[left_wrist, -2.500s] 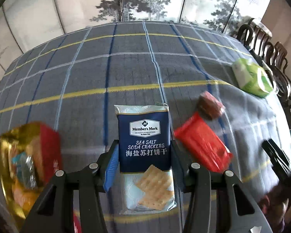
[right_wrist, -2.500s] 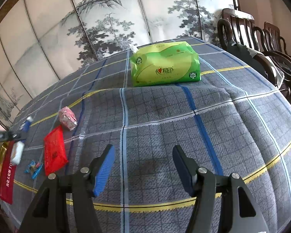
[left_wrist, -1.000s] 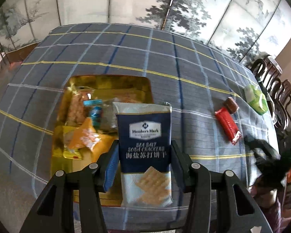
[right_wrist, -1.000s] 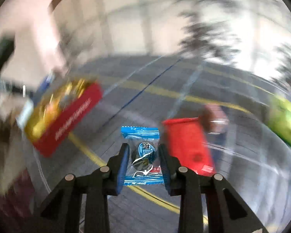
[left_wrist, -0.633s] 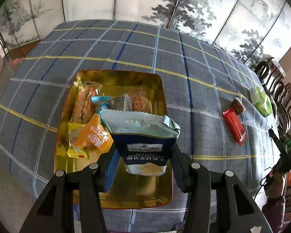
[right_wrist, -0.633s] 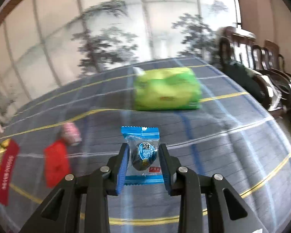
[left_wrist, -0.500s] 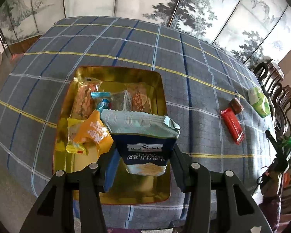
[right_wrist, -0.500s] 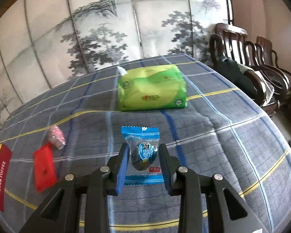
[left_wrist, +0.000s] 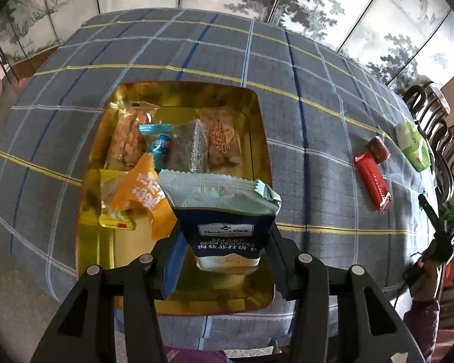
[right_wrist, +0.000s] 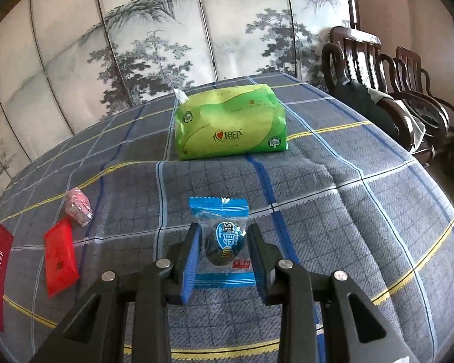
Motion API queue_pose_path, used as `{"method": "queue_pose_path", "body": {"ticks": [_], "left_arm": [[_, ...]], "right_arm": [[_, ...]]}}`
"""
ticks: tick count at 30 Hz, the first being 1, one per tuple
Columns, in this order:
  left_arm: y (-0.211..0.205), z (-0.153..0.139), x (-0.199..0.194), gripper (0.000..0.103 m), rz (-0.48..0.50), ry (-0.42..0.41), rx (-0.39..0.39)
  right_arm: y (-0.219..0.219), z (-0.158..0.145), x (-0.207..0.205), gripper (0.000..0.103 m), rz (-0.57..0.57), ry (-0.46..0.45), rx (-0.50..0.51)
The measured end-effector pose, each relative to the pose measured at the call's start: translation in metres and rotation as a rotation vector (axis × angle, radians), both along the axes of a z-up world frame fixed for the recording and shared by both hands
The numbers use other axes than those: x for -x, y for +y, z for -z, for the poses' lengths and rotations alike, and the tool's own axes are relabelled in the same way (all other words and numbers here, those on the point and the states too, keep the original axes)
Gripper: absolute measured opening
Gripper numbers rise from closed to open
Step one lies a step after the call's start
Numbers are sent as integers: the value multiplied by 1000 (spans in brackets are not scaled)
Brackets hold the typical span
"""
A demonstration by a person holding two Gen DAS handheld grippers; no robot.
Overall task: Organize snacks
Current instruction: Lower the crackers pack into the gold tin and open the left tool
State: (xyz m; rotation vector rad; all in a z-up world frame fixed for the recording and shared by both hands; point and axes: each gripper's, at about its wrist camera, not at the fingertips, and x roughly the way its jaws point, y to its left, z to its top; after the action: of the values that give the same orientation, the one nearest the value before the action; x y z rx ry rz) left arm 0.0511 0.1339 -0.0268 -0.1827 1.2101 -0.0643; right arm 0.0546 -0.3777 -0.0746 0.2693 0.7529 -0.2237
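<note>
Between the jaws of the left gripper, the soda cracker packet hangs pinched above the near end of the gold tin. To do this well, I judge it should be lowered onto the bare floor at 6 o'clock, clear of the orange wrapper at 10 o'clock, before letting go. Its navy-and-pale foil is crumpled on top. At 12 o'clock, more snacks fill the tin's far half. On the cloth at 3 o'clock lies a red bar. Meanwhile the right gripper pinches a blue-wrapped dark candy above the tablecloth.
</note>
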Motion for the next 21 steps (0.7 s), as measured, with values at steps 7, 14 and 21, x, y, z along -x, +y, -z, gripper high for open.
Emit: {"method": "queue_pose_path", "body": {"ticks": [7,14,21], "left_arm": [[-2,12,-17,46,2,13,-21],[-10,21,-21,51,25,-35,-111],[-4,19,-11,62,8,-107,-128]], "right_arm": [[0,1,-2,32,-5,5,0],[0,2,-2,32,-2,8,-6],[0,4,-4,32,-2,13,-7]]}}
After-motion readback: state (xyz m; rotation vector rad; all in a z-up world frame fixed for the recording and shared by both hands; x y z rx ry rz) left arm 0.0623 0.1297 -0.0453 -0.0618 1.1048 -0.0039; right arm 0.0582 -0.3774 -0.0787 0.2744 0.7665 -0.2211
